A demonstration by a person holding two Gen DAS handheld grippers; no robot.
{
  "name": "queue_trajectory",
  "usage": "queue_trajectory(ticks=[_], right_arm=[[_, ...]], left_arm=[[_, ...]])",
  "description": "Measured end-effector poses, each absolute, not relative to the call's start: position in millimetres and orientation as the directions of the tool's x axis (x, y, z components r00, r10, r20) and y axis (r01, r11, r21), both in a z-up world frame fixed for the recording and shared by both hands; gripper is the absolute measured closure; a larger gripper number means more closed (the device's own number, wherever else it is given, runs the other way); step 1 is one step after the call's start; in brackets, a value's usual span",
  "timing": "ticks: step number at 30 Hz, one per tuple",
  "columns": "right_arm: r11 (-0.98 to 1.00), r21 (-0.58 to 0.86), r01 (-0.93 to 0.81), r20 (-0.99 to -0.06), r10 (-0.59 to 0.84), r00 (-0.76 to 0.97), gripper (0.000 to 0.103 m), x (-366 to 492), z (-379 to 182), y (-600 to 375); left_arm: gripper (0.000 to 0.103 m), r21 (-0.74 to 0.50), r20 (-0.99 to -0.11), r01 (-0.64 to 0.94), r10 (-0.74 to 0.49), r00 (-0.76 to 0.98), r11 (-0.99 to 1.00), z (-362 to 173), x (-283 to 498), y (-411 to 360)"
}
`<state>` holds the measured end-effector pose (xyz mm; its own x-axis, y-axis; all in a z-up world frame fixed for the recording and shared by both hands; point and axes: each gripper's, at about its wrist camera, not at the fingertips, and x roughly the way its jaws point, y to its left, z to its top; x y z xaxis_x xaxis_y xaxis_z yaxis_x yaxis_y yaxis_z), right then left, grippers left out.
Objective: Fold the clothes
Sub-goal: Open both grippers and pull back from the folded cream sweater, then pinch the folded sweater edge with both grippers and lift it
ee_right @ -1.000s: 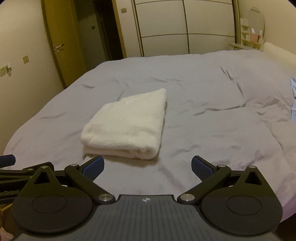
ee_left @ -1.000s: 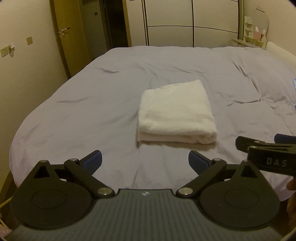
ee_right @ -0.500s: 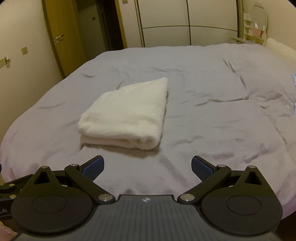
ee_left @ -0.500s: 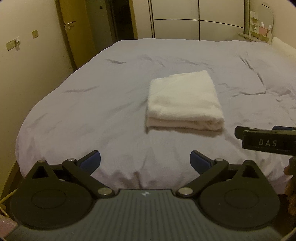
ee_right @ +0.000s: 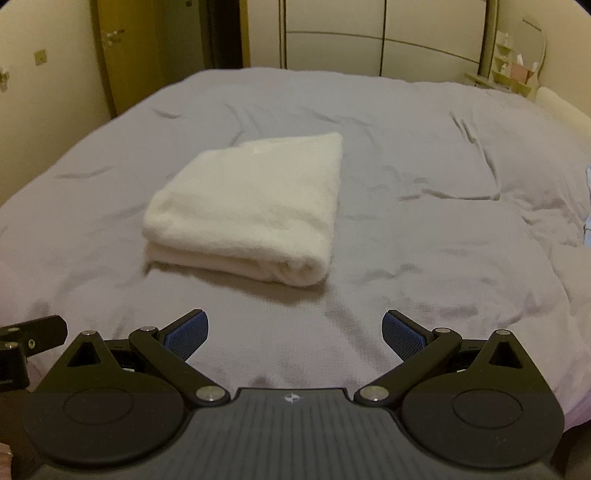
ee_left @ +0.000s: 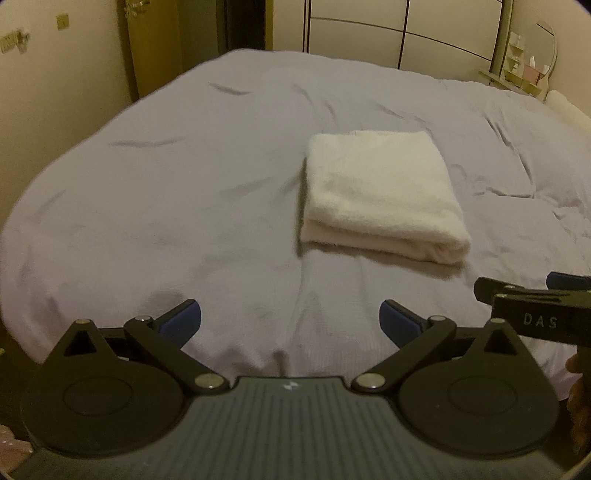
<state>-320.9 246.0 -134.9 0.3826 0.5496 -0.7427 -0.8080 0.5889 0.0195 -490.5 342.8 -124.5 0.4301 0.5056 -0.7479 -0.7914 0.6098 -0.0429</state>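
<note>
fingers [ee_left: 181, 322] of my left gripper [ee_left: 290, 323] are spread wide and hold nothing. my right gripper [ee_right: 295, 334] is spread likewise, empty. both hang short of the folded white towel [ee_right: 255, 210], apart from it. towel lies flat on the grey bed cover [ee_right: 424, 236]; wardrobe doors [ee_right: 332, 33] stand beyond it.

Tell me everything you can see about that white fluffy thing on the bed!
It is a white towel, thick and fluffy like terry cloth, folded into a neat rectangle with several layers showing along its near edge. It lies flat in the middle of the grey-lilac bedcover, which is the only thing touching it. The left tool and right tool are both open and hold back from it, near the bed's edge.
</note>
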Motion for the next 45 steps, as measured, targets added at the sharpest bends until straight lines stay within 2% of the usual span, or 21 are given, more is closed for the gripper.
queue_trajectory(ticks=[3, 5, 9, 13, 18, 22, 24, 29, 35, 38, 39, 40, 45], right_arm=[[0.587, 0.028, -0.809, -0.748, 0.549, 0.372, 0.0, -309, -144, 257], [0.58, 0.086, -0.81, -0.732, 0.588, 0.343, 0.0, -297, -151, 257], [0.562, 0.356, -0.746, -0.632, 0.733, 0.251, 0.0, -256, -167, 241], [0.551, 0.579, -0.601, -0.576, 0.798, 0.176, 0.0, -209, -189, 227], [0.452, 0.78, -0.432, -0.483, 0.874, 0.043, 0.003, -165, -215, 227], [0.433, 0.789, -0.437, -0.483, 0.876, -0.004, 0.003, -151, -226, 244], [0.426, 0.792, -0.437, -0.486, 0.874, -0.029, 0.008, -146, -231, 253], [0.421, 0.817, -0.394, -0.481, 0.874, -0.063, 0.015, -139, -249, 270], [0.4, 0.863, -0.308, -0.439, 0.896, -0.069, 0.026, -124, -267, 282], [0.391, 0.878, -0.277, -0.425, 0.902, -0.073, 0.027, -121, -273, 289], [0.39, 0.88, -0.273, -0.423, 0.903, -0.074, 0.027, -121, -275, 290], [0.389, 0.881, -0.269, -0.422, 0.903, -0.075, 0.028, -120, -276, 291], [0.382, 0.886, -0.262, -0.414, 0.907, -0.08, 0.029, -117, -274, 292]], left_arm=[[0.001, -0.112, -0.76, -0.775, 0.449, 0.47, 0.622, -135, -482, 365], [0.001, -0.197, -0.762, -0.76, 0.391, 0.516, 0.619, -143, -478, 385], [0.002, -0.412, -0.737, -0.73, 0.271, 0.619, 0.545, -165, -475, 431], [0.003, -0.604, -0.672, -0.674, 0.183, 0.718, 0.425, -187, -473, 473], [0.003, -0.726, -0.615, -0.622, 0.128, 0.778, 0.294, -214, -466, 513], [0.003, -0.799, -0.566, -0.569, 0.077, 0.821, 0.196, -238, -462, 538], [0.004, -0.832, -0.529, -0.531, 0.054, 0.847, 0.163, -247, -458, 547], [0.017, -0.885, -0.456, -0.454, 0.004, 0.89, 0.102, -265, -446, 566], [0.019, -0.899, -0.433, -0.43, -0.019, 0.901, 0.084, -281, -430, 577], [0.022, -0.911, -0.408, -0.404, -0.035, 0.912, 0.087, -284, -419, 583], [0.032, -0.914, -0.398, -0.393, -0.044, 0.916, 0.097, -283, -415, 585], [0.036, -0.913, -0.4, -0.393, -0.055, 0.915, 0.108, -284, -409, 588], [0.036, -0.908, -0.41, -0.395, -0.108, 0.906, 0.14, -290, -385, 603]])
